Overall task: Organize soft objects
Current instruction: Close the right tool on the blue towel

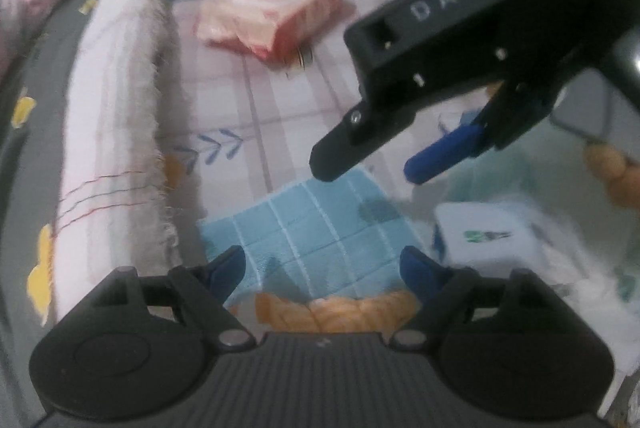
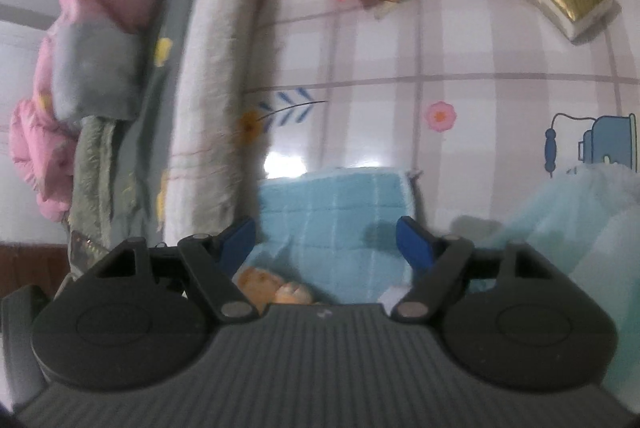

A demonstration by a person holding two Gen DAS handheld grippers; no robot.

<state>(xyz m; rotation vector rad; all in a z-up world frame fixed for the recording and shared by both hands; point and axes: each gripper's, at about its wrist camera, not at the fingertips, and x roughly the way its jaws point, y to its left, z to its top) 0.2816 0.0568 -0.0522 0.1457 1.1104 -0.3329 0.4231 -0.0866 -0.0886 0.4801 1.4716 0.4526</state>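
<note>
The light-blue checked terry cloth [image 1: 320, 228] lies flat on the glossy plaid-patterned surface [image 2: 460, 67], directly ahead of and beneath both claws. The left claw [image 1: 322, 270] and right claw [image 2: 326, 240] both gape wide, gripping nothing. With the cloth so flat, the fingers could slide over it without pinching a fold, or catch the orange knitted piece [image 1: 340, 312] just under the left claw instead.

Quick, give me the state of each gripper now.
Left gripper: open, holding nothing, over the blue checked towel.
Right gripper: open, holding nothing, over the same towel.
</note>
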